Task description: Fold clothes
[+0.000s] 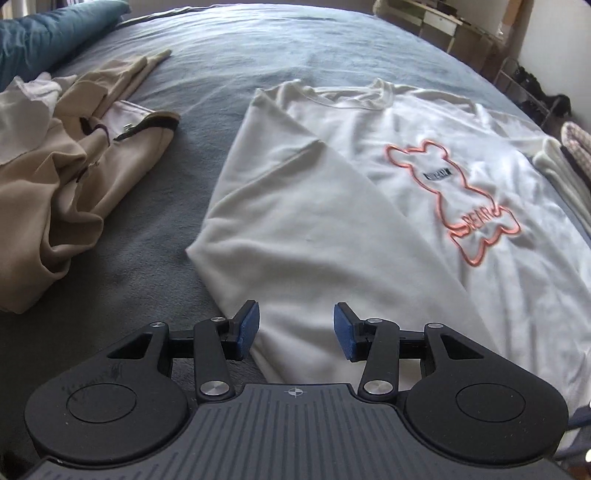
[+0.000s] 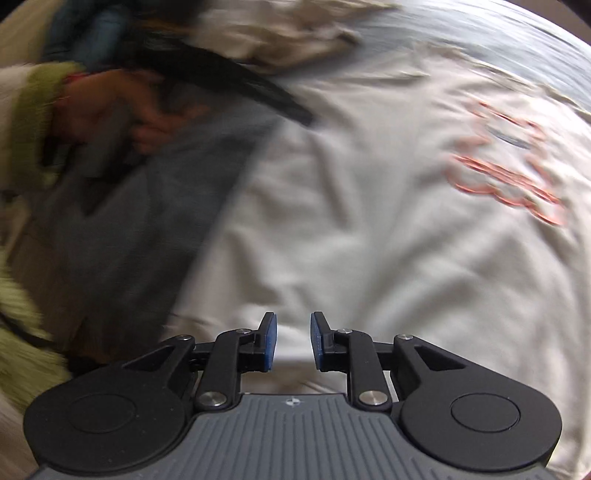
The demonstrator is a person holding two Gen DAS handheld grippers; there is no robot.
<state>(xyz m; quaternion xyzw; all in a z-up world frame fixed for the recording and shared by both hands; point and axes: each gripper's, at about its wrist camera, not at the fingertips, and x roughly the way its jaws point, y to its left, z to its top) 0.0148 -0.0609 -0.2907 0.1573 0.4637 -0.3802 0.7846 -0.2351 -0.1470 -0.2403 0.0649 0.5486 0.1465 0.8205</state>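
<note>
Low in the frame of the left wrist view, left gripper (image 1: 296, 330) tipped down over the bed, blue pads wide apart, nothing between them. Just past the pads, white T-shirt (image 1: 369, 206) spread flat on the grey bedspread (image 1: 207, 66), one side folded in over the body. Orange bear outline (image 1: 465, 199) printed on the chest, toward the right. At left, well apart from the shirt, crumpled beige trousers (image 1: 74, 173). Far upper left, blue pillow (image 1: 48, 33).

Low in the right wrist view, right gripper (image 2: 291, 341) also tipped down, pads a little apart, gripping nothing, white shirt cloth beneath them. Whole view smeared with blur. Same T-shirt (image 2: 351, 221) filling the middle and right, orange print at upper right. At upper left, person's hand (image 2: 122, 114) with a green sleeve cuff (image 2: 33, 122), curled round a dark handle.
</note>
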